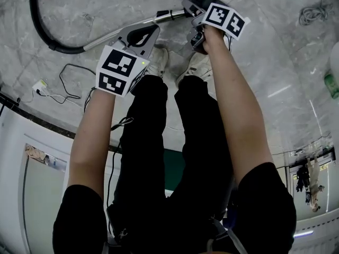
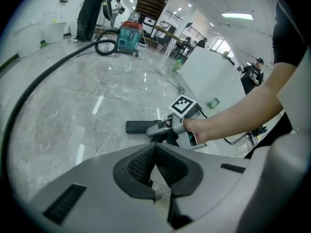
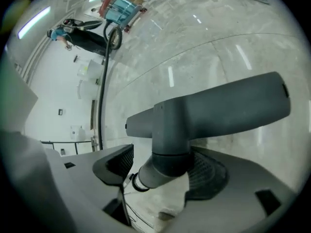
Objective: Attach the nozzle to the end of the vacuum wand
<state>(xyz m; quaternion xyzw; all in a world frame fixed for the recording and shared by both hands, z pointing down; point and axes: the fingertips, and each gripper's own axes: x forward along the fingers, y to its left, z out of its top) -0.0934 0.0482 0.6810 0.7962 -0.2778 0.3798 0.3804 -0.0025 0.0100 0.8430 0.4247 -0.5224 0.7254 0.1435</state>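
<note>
Our right gripper (image 3: pixel 163 173) stands wide, the nozzle (image 3: pixel 218 110) neck between its pads, seemingly ungripped, its head crosswise on the floor. We trace the wand (image 1: pixel 170 16) from that neck toward our left gripper (image 2: pixel 155 165), closed and empty

bright ceiling lights (image 2: pixel 237 16), glare streaks on glossy floor (image 2: pixel 73 110), fisheye warping, dark corners

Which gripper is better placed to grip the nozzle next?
Right, probably: the nozzle sits between the right gripper's open jaws, while the left gripper is shut and farther from it.
</note>
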